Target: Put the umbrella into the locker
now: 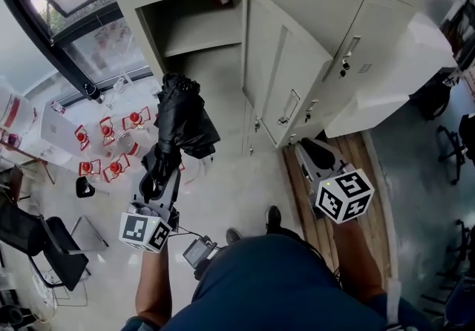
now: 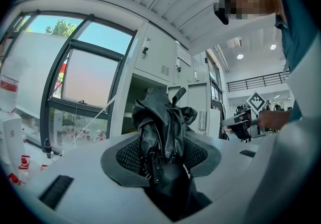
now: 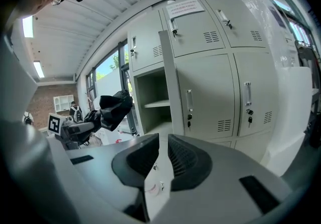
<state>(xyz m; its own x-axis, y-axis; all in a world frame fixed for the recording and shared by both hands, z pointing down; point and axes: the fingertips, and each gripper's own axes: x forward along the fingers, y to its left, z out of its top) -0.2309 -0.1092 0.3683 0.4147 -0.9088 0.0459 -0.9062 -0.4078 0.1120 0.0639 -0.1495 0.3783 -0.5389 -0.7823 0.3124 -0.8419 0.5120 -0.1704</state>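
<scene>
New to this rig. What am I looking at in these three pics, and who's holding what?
There is no robot here: a person holds a two-jaw tool in each hand. The head view looks down from a camera on the person's head. The other two views come from cameras riding on each tool, looking along its jaws. The left hand-held gripper is clamped on a folded black umbrella, which points towards the open locker compartment; its door stands swung out. The right hand-held gripper holds nothing, its jaws slightly apart. There is no table, just floor, with small red-topped items near the window.
</scene>
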